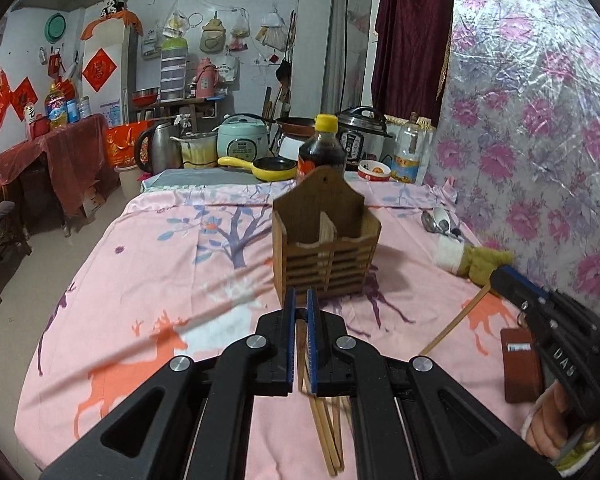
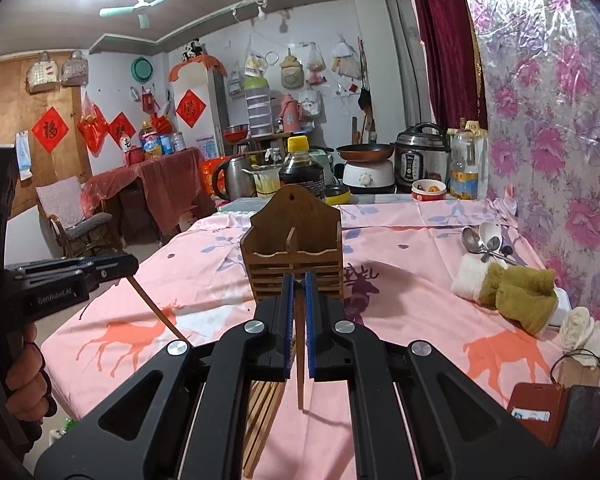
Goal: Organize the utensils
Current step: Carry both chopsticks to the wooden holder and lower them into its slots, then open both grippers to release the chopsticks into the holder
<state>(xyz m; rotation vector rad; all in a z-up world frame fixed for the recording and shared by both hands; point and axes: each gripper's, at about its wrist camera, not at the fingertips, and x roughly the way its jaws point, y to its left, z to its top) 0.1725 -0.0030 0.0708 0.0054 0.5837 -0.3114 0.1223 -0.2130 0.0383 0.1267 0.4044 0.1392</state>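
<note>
A brown wooden two-compartment utensil holder (image 1: pixel 326 240) (image 2: pixel 296 248) stands upright on the pink tablecloth, just beyond both grippers. My left gripper (image 1: pixel 301 294) is shut on a single wooden chopstick (image 1: pixel 301 344); in the right wrist view this gripper (image 2: pixel 134 266) shows at the left with the chopstick (image 2: pixel 156 308) slanting down. My right gripper (image 2: pixel 299 278) is shut on another chopstick (image 2: pixel 300 384) that hangs down between its pads; the left wrist view shows it (image 1: pixel 496 280) at the right. Several loose chopsticks (image 1: pixel 324 432) (image 2: pixel 260 412) lie on the cloth beneath the grippers. Spoons (image 2: pixel 484 240) (image 1: pixel 440 220) lie near the right wall.
A dark sauce bottle (image 1: pixel 320 148) stands right behind the holder. Olive and white gloves (image 2: pixel 512 292) and a red phone wallet (image 2: pixel 536 412) lie at the right. Cookers, a kettle and a yellow pan (image 1: pixel 272 168) crowd the far end. The flowered wall (image 1: pixel 540 160) borders the right side.
</note>
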